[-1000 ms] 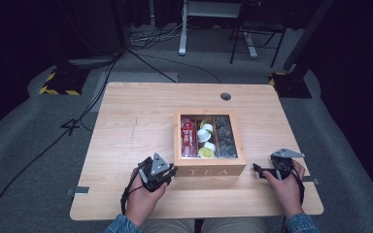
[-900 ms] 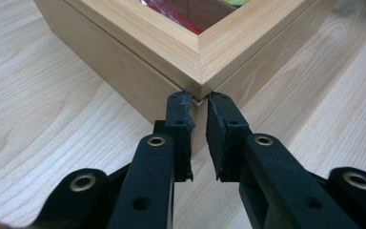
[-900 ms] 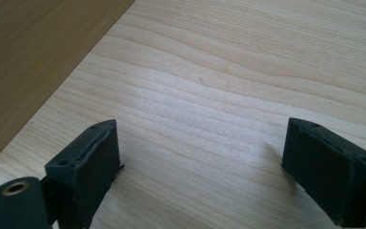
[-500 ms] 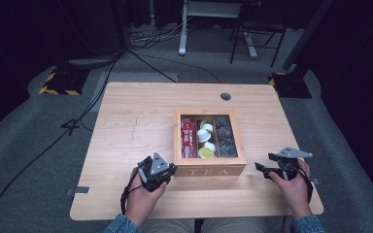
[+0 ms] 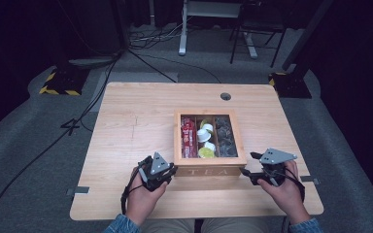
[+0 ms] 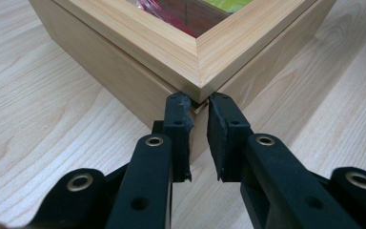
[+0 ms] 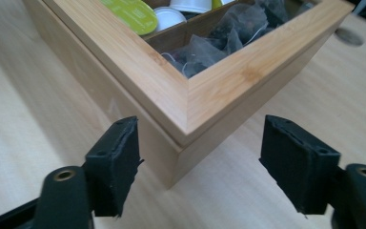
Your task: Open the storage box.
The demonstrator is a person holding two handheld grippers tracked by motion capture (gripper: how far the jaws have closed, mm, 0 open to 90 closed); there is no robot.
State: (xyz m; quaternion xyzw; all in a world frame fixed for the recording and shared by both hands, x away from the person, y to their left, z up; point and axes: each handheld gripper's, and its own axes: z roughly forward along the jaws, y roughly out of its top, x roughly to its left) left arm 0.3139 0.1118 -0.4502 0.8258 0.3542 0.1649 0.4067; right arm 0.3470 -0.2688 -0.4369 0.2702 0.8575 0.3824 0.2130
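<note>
Risen and swung toward the tea box point(image 5: 210, 145) since a second ago: right gripper point(image 5: 256, 171), jaws just closing, still parted astride its near right corner, nothing pinched. Left gripper point(image 5: 171, 170) clenched, braced against the near left corner. Inside: three compartments, perhaps four capsules point(image 5: 205, 136).

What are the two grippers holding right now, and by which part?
Nothing is clearly held. The left gripper is shut, its tips at the tea box's near corner under the lid. The right gripper stands open around the other near corner, not touching.
</note>
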